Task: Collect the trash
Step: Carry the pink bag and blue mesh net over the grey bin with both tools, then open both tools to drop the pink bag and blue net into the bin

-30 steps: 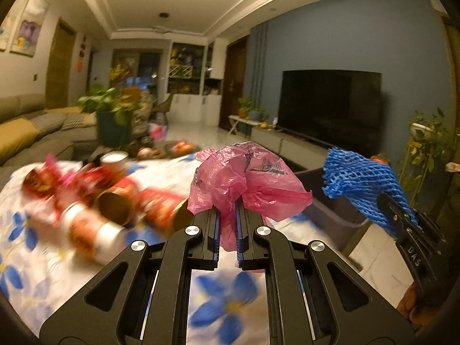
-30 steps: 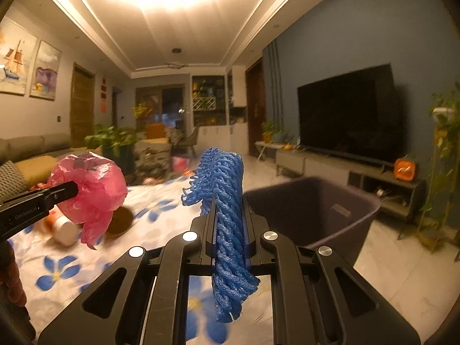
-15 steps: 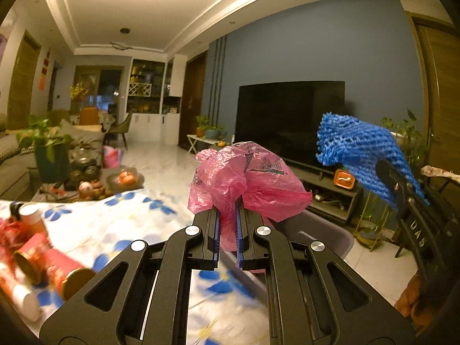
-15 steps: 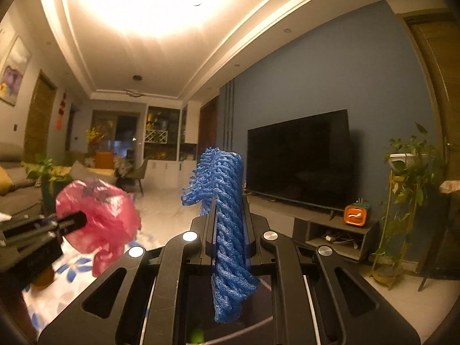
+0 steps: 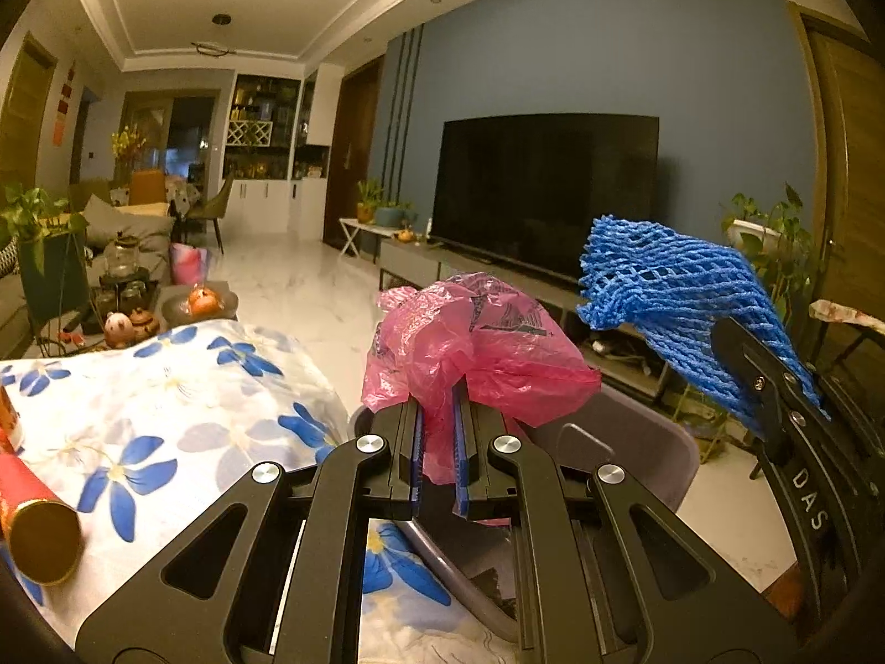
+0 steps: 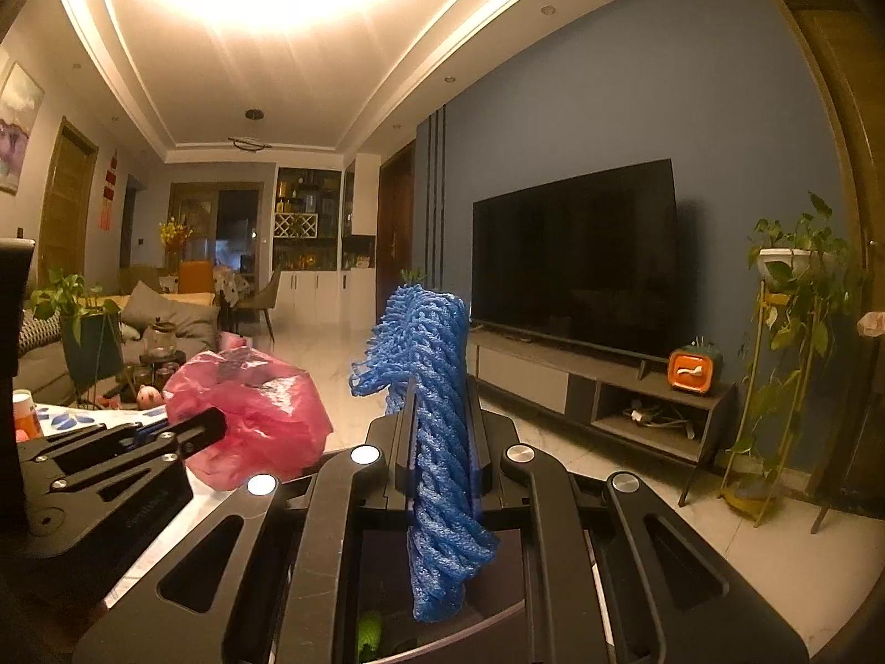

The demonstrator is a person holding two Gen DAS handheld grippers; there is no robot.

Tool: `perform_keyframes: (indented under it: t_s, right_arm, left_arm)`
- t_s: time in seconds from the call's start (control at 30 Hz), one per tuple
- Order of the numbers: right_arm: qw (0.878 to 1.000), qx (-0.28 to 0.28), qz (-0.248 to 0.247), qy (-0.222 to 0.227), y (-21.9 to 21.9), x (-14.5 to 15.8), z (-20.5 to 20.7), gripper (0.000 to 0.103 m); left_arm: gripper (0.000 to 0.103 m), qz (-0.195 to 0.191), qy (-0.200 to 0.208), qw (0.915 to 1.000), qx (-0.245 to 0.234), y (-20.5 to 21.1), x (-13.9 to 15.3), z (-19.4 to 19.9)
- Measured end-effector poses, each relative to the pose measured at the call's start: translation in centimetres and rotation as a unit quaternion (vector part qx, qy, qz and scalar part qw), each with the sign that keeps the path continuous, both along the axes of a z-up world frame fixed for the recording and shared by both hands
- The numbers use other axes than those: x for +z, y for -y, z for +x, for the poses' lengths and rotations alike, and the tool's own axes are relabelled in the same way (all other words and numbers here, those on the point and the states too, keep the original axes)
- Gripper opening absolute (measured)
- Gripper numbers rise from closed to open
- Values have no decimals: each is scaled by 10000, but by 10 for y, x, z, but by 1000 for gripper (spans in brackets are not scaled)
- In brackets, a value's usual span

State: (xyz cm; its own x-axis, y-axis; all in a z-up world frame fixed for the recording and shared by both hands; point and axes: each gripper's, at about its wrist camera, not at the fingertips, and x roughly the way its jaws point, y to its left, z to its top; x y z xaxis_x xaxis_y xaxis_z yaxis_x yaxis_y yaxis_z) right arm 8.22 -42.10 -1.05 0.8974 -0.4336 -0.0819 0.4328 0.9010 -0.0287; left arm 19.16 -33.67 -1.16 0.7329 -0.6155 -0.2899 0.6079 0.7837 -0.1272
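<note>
My left gripper (image 5: 440, 431) is shut on a crumpled pink plastic bag (image 5: 475, 343), held above the near rim of a grey bin (image 5: 625, 442) beside the table. My right gripper (image 6: 440, 431) is shut on a blue foam fruit net (image 6: 437, 387), which hangs down between the fingers over the bin's dark inside (image 6: 498, 597), where a green scrap (image 6: 369, 628) lies. In the left wrist view the right gripper (image 5: 769, 382) and blue net (image 5: 675, 288) show at the right; in the right wrist view the left gripper (image 6: 215, 426) and pink bag (image 6: 254, 415) show at the left.
A table with a blue-flowered cloth (image 5: 166, 404) lies at the left, with a red can (image 5: 33, 525) on its side near the edge. A TV (image 6: 575, 260) on a low cabinet (image 6: 608, 404), plant stand (image 6: 785, 365) and marble floor (image 5: 310, 288) lie beyond.
Both grippers swung right from over the cluttered table to above the grey bin, each still clamped on its piece. The cans and jars slid out of the left wrist view.
</note>
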Motion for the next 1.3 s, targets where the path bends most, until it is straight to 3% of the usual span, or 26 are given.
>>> perform_keyframes:
  t_s: [0.43,0.53,0.67,0.73,0.83,0.87,0.9,1.0,1.1,1.3]
  right_arm:
    - [9998,72,156,-126,15,-15,25,14]
    - [9997,98,172,-137,13,-14,28,20]
    - [9995,128,211,-177,14,-15,31,21]
    - [9995,130,224,-174,14,-15,32,28]
    - [9995,137,226,-155,14,-15,31,34]
    - [9996,127,224,-153,14,-15,31,34]
    - [9996,115,228,-153,14,-16,31,35]
    - [9995,96,254,-150,14,-16,30,43]
    - [9995,64,261,-159,13,-17,28,47]
    - [9994,53,295,-153,8,-18,21,53]
  left_arm:
    - [9,89,-265,9995,-131,26,-17,21]
    - [9,90,-325,9993,-155,27,-21,26]
    - [9,139,-361,9990,-217,29,-23,30]
    - [11,165,-375,9988,-267,29,-23,30]
    - [28,231,-418,9984,-287,29,-26,32]
    - [43,233,-420,9985,-249,27,-26,32]
    - [51,205,-411,9987,-215,26,-27,32]
    - [65,118,-397,9991,-111,16,-25,32]
    - [75,44,-364,9993,24,4,-24,28]
    - [84,13,-183,9990,402,-30,-18,12]
